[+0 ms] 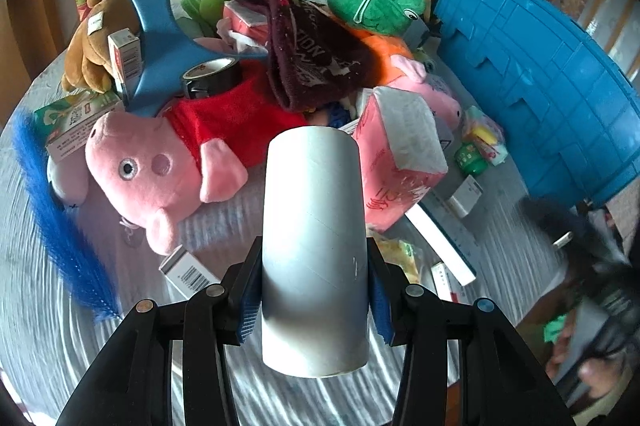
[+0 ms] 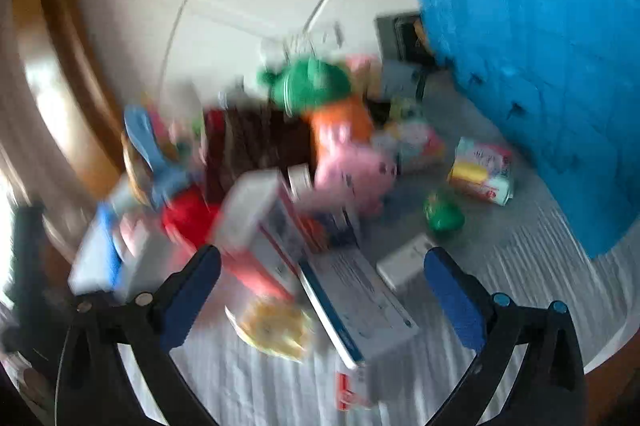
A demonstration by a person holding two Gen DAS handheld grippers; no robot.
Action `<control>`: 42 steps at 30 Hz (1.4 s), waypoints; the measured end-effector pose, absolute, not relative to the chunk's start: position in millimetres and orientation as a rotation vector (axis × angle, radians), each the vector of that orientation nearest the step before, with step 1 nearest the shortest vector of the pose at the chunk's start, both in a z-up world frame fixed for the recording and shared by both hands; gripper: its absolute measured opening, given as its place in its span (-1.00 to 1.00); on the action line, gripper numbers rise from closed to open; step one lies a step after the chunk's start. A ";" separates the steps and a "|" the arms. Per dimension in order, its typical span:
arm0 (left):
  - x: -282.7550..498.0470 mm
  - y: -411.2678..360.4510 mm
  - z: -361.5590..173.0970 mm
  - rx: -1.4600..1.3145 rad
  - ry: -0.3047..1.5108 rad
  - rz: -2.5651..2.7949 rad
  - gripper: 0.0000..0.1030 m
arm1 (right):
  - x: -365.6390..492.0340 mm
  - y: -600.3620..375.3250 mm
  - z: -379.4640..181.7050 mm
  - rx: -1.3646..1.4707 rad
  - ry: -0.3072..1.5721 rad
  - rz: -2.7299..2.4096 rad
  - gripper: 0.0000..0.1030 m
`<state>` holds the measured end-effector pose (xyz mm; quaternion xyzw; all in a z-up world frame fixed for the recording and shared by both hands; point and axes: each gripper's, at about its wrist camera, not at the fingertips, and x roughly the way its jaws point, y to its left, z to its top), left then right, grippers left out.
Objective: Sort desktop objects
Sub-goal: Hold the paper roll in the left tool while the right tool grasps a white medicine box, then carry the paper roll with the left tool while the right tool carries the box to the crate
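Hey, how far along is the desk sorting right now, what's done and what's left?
Barely started, by the look of it. No sorted items are visible; the big blue plastic crate shows only its outside. In hand: the left gripper clamps a grey cardboard tube; the right gripper is open and empty. Left: the pile, including the pink pig plush in red, green frog plush and black tape roll.

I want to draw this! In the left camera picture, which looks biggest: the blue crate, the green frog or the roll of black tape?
1. Blue crate, by far the largest.
2. Green frog.
3. Black tape roll, which looks smallest, though it lies somewhat nearer the camera than the frog.
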<state>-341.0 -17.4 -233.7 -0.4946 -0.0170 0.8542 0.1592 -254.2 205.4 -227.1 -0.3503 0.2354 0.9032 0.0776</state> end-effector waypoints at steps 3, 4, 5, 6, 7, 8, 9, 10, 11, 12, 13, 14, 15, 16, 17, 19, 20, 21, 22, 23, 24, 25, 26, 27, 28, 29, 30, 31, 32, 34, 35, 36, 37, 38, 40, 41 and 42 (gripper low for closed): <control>-344.2 -17.0 -238.0 -1.441 -0.080 2.470 -0.13 | -274.7 203.5 -254.5 -1.274 0.604 2.658 0.74; -344.8 -17.8 -239.7 -1.454 -0.095 2.479 -0.13 | -279.7 203.4 -260.0 -1.313 0.563 2.648 0.68; -345.5 -18.2 -241.8 -1.467 -0.107 2.486 -0.13 | -284.4 202.8 -266.0 -1.354 0.521 2.637 0.60; -346.2 -17.9 -244.8 -1.480 -0.108 2.489 -0.13 | -287.9 200.2 -274.3 -1.404 0.472 2.627 0.58; -346.7 -17.1 -248.3 -1.493 -0.102 2.493 -0.13 | -291.2 198.1 -280.0 -1.451 0.419 2.622 0.58; -347.0 -16.5 -251.7 -1.505 -0.099 2.497 -0.13 | -293.9 195.7 -285.5 -1.493 0.368 2.618 0.58; -347.1 -16.2 -255.3 -1.516 -0.103 2.497 -0.13 | -293.8 192.0 -290.3 -1.519 0.334 2.624 0.58; -347.4 -15.6 -259.3 -1.529 -0.109 2.496 -0.13 | -293.9 188.1 -295.1 -1.543 0.301 2.631 0.58; -348.1 -14.7 -263.7 -1.544 -0.112 2.494 -0.13 | -295.3 183.0 -299.7 -1.559 0.273 2.636 0.58; -348.9 -13.7 -267.7 -1.558 -0.115 2.492 -0.13 | -297.8 178.2 -305.2 -1.579 0.223 2.634 0.58; -349.7 -12.6 -270.9 -1.569 -0.113 2.490 -0.13 | -300.0 173.9 -310.9 -1.594 0.182 2.625 0.58; -350.6 -11.2 -273.8 -1.579 -0.110 2.489 -0.13 | -303.6 171.3 -318.7 -1.613 0.152 2.611 0.58; -351.1 -10.0 -276.0 -1.587 -0.106 2.487 -0.13 | -306.0 172.1 -324.2 -1.618 0.141 2.599 0.58; -350.9 -9.3 -277.0 -1.588 -0.104 2.486 -0.13 | -308.5 172.9 -329.6 -1.622 0.131 2.588 0.53; -350.7 -8.7 -277.5 -1.587 -0.102 2.485 -0.13 | -310.5 174.8 -334.3 -1.627 0.131 2.577 0.04; -350.8 -7.0 -278.7 -1.588 -0.095 2.480 -0.13 | -310.3 190.4 -335.1 -1.634 0.246 2.553 -0.61; -351.0 -6.2 -278.9 -1.587 -0.095 2.477 -0.13 | -310.3 197.8 -335.8 -1.637 0.299 2.542 -0.66; -351.1 -5.5 -278.6 -1.587 -0.094 2.476 -0.13 | -310.5 202.4 -337.7 -1.641 0.331 2.547 -0.66; -351.3 -4.8 -278.3 -1.587 -0.092 2.474 -0.13 | -310.2 204.7 -338.0 -1.642 0.349 2.556 -0.66; -351.3 -4.2 -277.8 -1.585 -0.092 2.473 -0.13 | -309.8 206.9 -338.2 -1.643 0.368 2.566 -0.66; -351.1 -4.0 -276.7 -1.582 -0.091 2.473 -0.13 | -309.5 209.1 -338.6 -1.643 0.386 2.574 -0.66; -350.8 -4.0 -275.2 -1.579 -0.089 2.474 -0.13 | -309.1 210.9 -339.4 -1.639 0.404 2.576 -0.66; -350.4 -4.2 -273.6 -1.576 -0.088 2.475 -0.13 | -308.7 212.7 -340.1 -1.635 0.423 2.577 -0.66; -349.8 -4.7 -271.7 -1.573 -0.087 2.475 -0.13 | -307.9 214.6 -340.5 -1.630 0.444 2.580 -0.66; -348.9 -5.5 -269.3 -1.567 -0.087 2.476 -0.13 | -305.1 216.6 -338.8 -1.623 0.476 2.589 -0.66; -347.3 -6.5 -265.6 -1.555 -0.087 2.478 -0.13 | -301.9 218.4 -336.3 -1.613 0.506 2.600 -0.67; -345.8 -7.6 -261.5 -1.542 -0.088 2.480 -0.13 | -297.3 219.4 -329.7 -1.594 0.531 2.622 -0.67; -344.6 -8.5 -256.6 -1.526 -0.091 2.483 -0.13 | -292.6 220.6 -322.7 -1.573 0.556 2.643 -0.67; -343.4 -9.5 -251.8 -1.510 -0.094 2.485 -0.13 | -287.3 222.9 -313.7 -1.540 0.584 2.660 -0.68; -340.4 -7.3 -238.6 -1.467 -0.085 2.489 -0.13 | -277.9 227.1 -293.5 -1.460 0.614 2.693 -0.68; -338.7 -5.1 -231.2 -1.443 -0.077 2.489 -0.13 | -274.0 227.8 -280.6 -1.419 0.604 2.711 -0.68; -337.1 -3.0 -223.7 -1.419 -0.069 2.490 -0.13 | -270.1 228.4 -267.8 -1.378 0.594 2.728 -0.68; -335.5 -0.9 -216.3 -1.395 -0.061 2.490 -0.13 | -266.5 228.9 -255.1 -1.339 0.582 2.744 -0.68; -333.8 1.2 -208.8 -1.371 -0.053 2.490 -0.13 | -264.7 228.2 -242.6 -1.310 0.564 2.760 -0.68; -330.6 5.5 -193.9 -1.324 -0.038 2.490 -0.13 | -265.1 227.9 -218.8 -1.263 0.522 2.778 -0.68; -329.0 7.6 -186.4 -1.300 -0.030 2.489 -0.13 | -265.9 228.6 -208.7 -1.246 0.502 2.783 -0.68; -327.3 9.7 -179.0 -1.277 -0.022 2.489 -0.13 | -264.2 227.4 -198.1 -1.232 0.487 2.787 -0.68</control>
